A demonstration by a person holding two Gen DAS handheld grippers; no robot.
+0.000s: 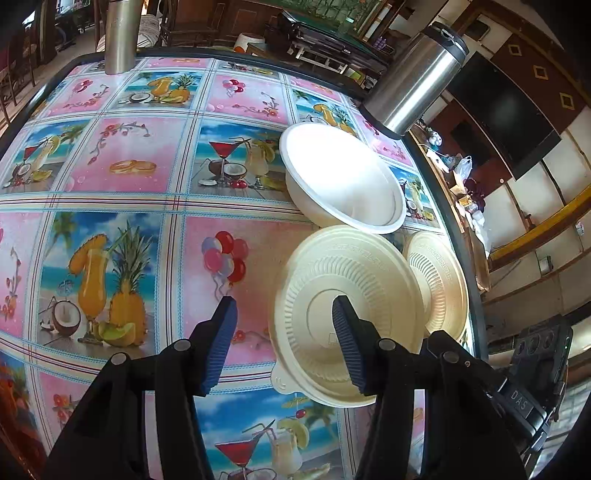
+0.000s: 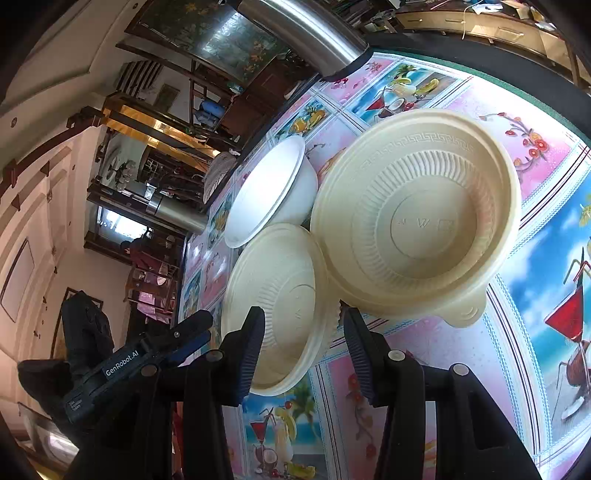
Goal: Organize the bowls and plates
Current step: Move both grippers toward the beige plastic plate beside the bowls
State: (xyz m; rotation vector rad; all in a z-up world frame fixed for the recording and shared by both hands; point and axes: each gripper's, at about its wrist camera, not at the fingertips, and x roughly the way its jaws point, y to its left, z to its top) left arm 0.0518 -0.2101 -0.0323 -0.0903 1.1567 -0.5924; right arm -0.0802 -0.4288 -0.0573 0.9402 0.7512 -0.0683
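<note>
Bowls sit clustered at the table (image 1: 122, 192) edge: cream bowl (image 1: 345, 314), second cream bowl (image 1: 439, 284), white bowl (image 1: 341, 177). Left gripper (image 1: 284, 321) and right gripper (image 2: 304, 326) gape empty; we should pinch one rim squarely, then nest.

Two cream ribbed bowls (image 1: 347, 295) (image 1: 439, 284), one white bowl (image 1: 343, 177), clustered upright

Three bowls on the bench (image 1: 129, 192): one white bowl (image 1: 341, 177), plain and smooth, and two cream ribbed bowls, the first (image 1: 314, 295) close in, the second (image 1: 439, 280) just past it. Same three from the right wrist: white (image 2: 269, 188), cream (image 2: 284, 295), cream (image 2: 417, 214). And two steel flasks: one (image 1: 417, 77) at the edge, one (image 1: 120, 35) far back.
</note>
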